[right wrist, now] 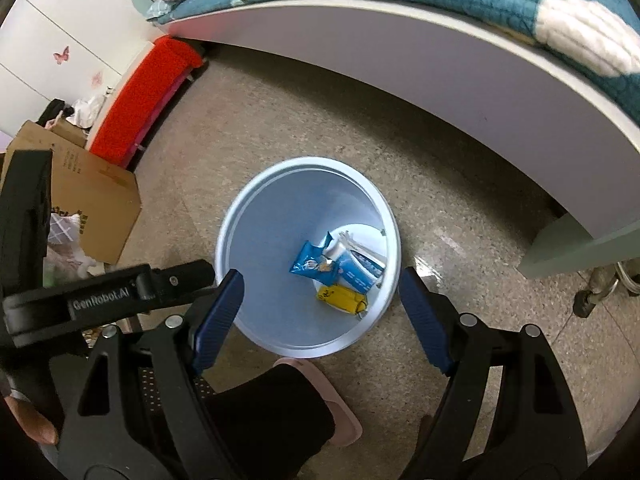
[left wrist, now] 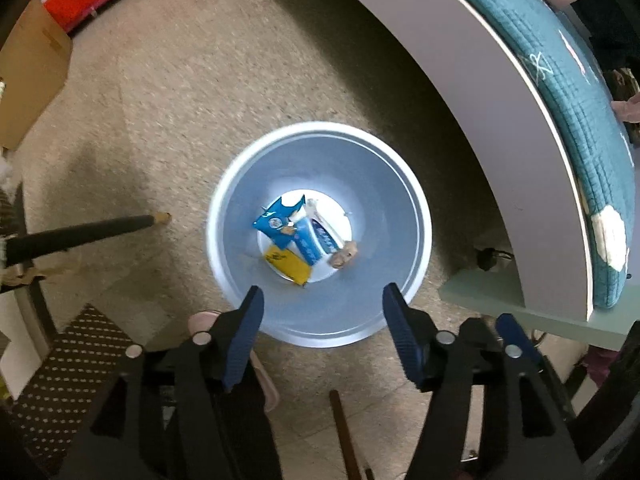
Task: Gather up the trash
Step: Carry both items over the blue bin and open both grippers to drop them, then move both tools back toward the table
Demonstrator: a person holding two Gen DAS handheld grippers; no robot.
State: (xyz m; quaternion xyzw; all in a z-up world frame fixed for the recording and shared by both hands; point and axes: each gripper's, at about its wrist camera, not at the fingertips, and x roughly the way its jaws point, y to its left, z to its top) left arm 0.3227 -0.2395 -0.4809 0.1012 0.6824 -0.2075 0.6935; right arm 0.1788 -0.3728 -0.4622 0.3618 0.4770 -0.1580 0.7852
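left wrist: straight down | right wrist: slanted | shared: bin [left wrist: 320, 320] [right wrist: 256, 320]

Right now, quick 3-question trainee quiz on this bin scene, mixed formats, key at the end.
1. True or false: the bin is empty.
2. What colour is the flat packet lying nearest the left gripper in the left wrist view?
   A. red
   B. yellow
   C. green
3. Is anything between the fingers of the right gripper?

Key
1. False: it holds wrappers, among them a blue wrapper.
2. B
3. No: the jaws are open and hold nothing, with the bin on the floor below them.
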